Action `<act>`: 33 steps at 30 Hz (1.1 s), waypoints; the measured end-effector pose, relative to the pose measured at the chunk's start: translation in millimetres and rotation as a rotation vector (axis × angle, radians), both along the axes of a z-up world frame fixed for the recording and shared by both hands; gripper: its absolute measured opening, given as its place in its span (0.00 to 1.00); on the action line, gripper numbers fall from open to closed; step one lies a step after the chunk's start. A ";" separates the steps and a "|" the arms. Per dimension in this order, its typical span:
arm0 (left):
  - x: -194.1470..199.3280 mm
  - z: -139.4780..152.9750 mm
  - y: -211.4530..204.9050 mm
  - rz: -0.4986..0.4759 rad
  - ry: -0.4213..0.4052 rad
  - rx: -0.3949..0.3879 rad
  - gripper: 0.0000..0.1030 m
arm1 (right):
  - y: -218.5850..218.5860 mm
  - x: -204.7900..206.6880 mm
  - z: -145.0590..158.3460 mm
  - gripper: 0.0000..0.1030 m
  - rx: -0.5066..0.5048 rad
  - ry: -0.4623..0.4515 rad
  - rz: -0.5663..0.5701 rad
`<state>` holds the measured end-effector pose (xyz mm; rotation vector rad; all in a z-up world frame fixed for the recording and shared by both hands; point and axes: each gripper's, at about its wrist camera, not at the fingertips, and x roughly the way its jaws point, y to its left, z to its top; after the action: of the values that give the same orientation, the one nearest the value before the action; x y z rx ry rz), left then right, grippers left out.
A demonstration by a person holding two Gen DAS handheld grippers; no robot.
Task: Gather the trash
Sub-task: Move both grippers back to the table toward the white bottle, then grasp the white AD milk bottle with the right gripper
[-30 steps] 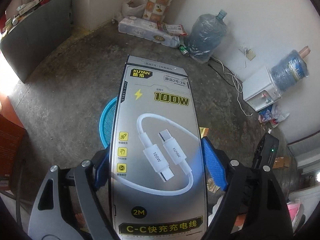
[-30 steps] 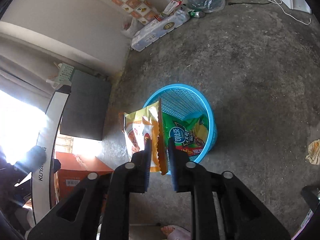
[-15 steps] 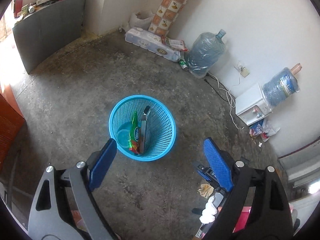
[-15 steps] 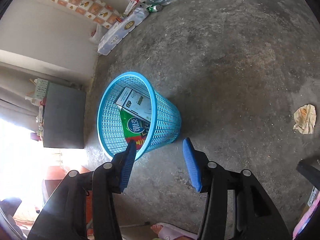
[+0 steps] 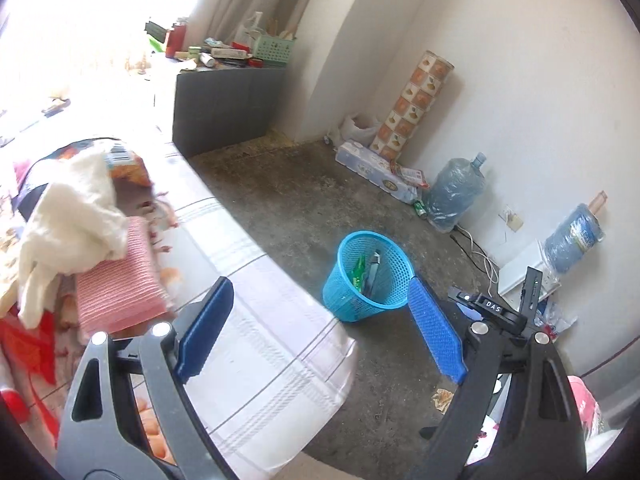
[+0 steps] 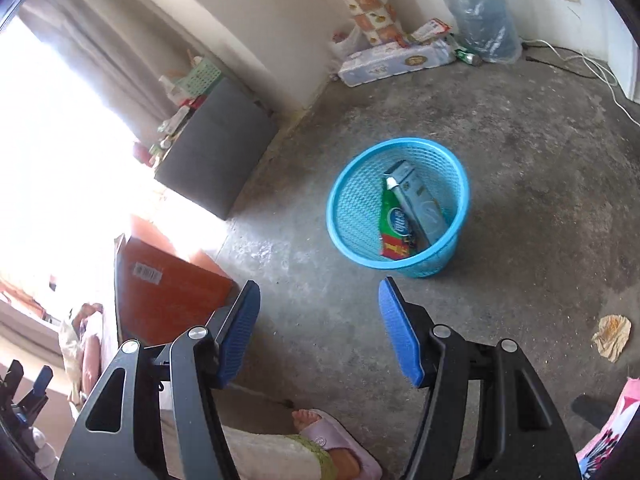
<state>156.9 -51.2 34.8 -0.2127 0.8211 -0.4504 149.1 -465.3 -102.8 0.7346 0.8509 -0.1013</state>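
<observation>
A: Why are both grippers hanging empty?

B: The left gripper [image 5: 316,328] is standing with its jaws wide apart, nothing between them. The right gripper [image 6: 318,336] has just been opening its jaws, and nothing is sitting between them either. Their loads are lying in the blue mesh wastebasket [image 6: 344,200]: a green snack bag [image 6: 394,224] and a grey cable box [image 6: 420,204], both leaning inside it.

A: Anything left?

B: A crumpled paper scrap [image 6: 612,336] is lying on the bare concrete floor [image 6: 540,160], nearer than the basket and to its right. Beyond the basket, a tissue pack [image 6: 396,62] and a water jug [image 6: 478,12] are resting against the white wall.
</observation>
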 end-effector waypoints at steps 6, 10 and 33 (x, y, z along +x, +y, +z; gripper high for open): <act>-70.8 6.9 140.6 0.321 -0.057 -0.008 0.82 | 141.8 34.4 70.3 0.65 -0.068 -0.142 0.420; -101.5 0.7 220.9 0.540 -0.050 -0.012 0.82 | 252.9 44.8 111.8 0.65 -0.050 -0.229 0.707; -168.9 -58.9 339.9 0.795 0.064 -0.152 0.82 | 600.1 67.7 91.5 0.57 -0.275 -0.010 1.248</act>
<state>-11.9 288.8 -24.2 -0.6653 0.6979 0.2455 216.8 134.8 -11.3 -0.1392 1.1272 0.8808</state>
